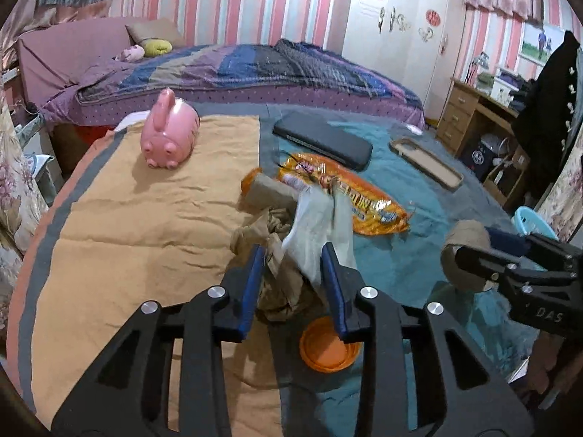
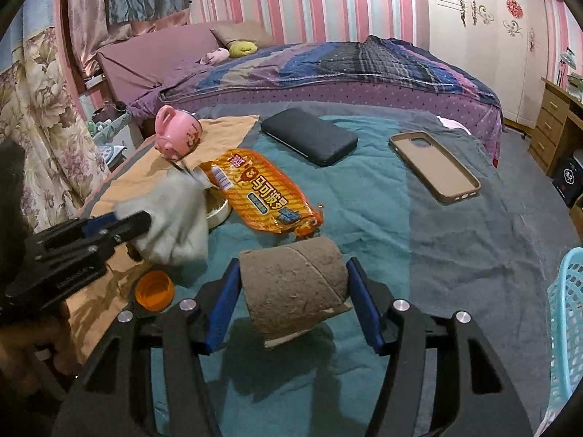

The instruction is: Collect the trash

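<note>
My left gripper (image 1: 293, 255) is shut on a crumpled brown paper and white plastic bag (image 1: 313, 233), held above the table; it shows in the right wrist view (image 2: 171, 225) too. My right gripper (image 2: 295, 269) is shut on a brown cardboard roll (image 2: 295, 287), lifted over the teal cloth; the roll also shows in the left wrist view (image 1: 462, 255). An orange snack wrapper (image 2: 262, 193) lies flat mid-table. An orange lid (image 1: 328, 346) lies below the left gripper. A second cardboard tube (image 1: 269, 189) lies by the wrapper.
A pink piggy bank (image 1: 171, 131), a black case (image 2: 309, 138) and a tan phone case (image 2: 433, 167) lie on the table. A light blue basket (image 2: 568, 320) stands at the right edge. A bed is behind the table.
</note>
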### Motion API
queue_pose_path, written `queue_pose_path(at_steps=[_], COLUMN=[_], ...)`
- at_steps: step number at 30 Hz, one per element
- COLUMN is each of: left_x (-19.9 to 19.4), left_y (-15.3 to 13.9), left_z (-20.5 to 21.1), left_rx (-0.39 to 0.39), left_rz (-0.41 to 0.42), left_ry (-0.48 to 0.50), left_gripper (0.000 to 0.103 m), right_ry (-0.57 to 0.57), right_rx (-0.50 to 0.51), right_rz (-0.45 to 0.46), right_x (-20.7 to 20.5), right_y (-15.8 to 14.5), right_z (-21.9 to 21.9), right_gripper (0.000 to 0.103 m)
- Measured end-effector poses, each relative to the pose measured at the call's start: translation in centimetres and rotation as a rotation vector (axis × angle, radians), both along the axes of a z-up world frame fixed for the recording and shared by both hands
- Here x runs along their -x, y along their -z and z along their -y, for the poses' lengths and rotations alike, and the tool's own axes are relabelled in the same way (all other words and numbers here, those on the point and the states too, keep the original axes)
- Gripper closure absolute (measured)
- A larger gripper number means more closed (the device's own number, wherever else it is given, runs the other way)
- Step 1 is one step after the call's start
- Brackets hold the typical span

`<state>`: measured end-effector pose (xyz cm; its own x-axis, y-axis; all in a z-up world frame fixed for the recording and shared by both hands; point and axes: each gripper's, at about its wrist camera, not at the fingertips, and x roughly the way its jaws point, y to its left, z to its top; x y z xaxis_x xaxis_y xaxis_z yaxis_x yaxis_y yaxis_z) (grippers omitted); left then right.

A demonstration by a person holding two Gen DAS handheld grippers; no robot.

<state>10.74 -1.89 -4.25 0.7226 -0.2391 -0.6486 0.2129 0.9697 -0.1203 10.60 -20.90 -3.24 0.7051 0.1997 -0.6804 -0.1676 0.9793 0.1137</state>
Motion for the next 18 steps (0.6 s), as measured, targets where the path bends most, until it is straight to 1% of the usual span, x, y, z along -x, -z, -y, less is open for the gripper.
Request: queue_pose_path(at_steps=[7,9,12,18], left_x=[0.07,0.09,0.24,-0.03], left_y=[-0.06,-0.1,-0.3,-0.06], left_z=[-0.39,-0.58,-0.81,-0.7], left_rx=[0.0,0.003,0.01,0.005], left_rz=[0.003,0.007,0.019,0.001], left_ry=[-0.02,-0.028,-0.035,-0.032], left_gripper=[0.07,0.064,0.061,0.061], right_ry=[0.0,0.001,-0.005,-0.01], right_rx=[0.004,0.003,0.006,0.012], right_rz=[-0.003,-0.003,-0.004,-0.005], right_x=[0.31,0.35,0.31,0.31], right_y=[0.08,0.08,0.1,0.08], right_z=[0.22,0.22,0.22,-0.05], right_gripper=[0.044,0.044,0.044,0.044])
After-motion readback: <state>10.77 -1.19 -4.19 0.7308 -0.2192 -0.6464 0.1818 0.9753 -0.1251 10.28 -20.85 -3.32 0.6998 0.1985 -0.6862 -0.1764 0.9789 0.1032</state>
